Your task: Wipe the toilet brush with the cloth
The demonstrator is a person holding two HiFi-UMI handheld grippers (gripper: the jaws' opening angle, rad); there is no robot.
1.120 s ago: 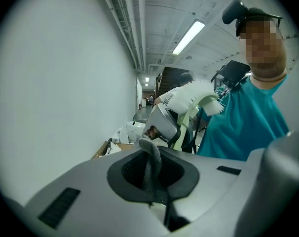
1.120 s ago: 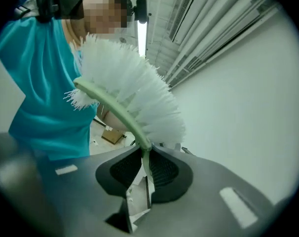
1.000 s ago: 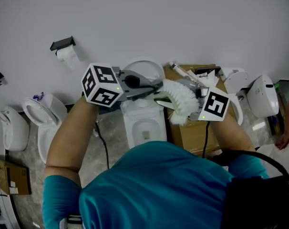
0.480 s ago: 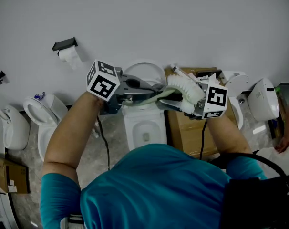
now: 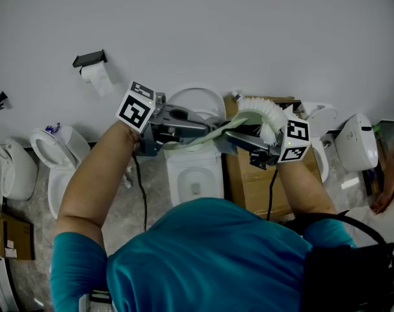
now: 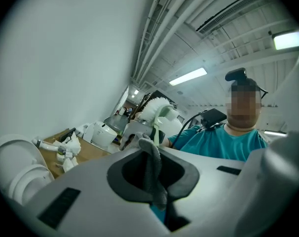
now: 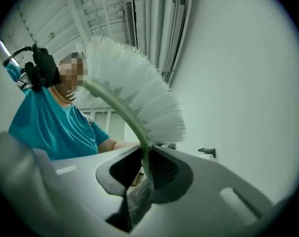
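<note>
The toilet brush [image 5: 261,111] has white bristles and a pale green stem. My right gripper [image 5: 235,139] is shut on the stem just below the head; in the right gripper view the brush [image 7: 134,98] rises out of the jaws [image 7: 143,171] with its bristles up. My left gripper [image 5: 207,127] is shut on a grey cloth [image 6: 152,174], which hangs from between its jaws. Its tip meets the brush's green handle [image 5: 207,137], which runs across between the two grippers. The left gripper view shows the brush head [image 6: 155,107] farther off, with the cloth's end reaching toward the stem.
Below the grippers stands a white toilet [image 5: 194,174], with an open cardboard box [image 5: 255,184] to its right. More toilets stand at the left [image 5: 54,155] and right [image 5: 353,138]. A toilet paper holder [image 5: 90,60] hangs on the white wall.
Both grippers have rolled. The brush head has swung from hanging toward me to standing up toward the wall, and the right gripper has shifted a little with it.
</note>
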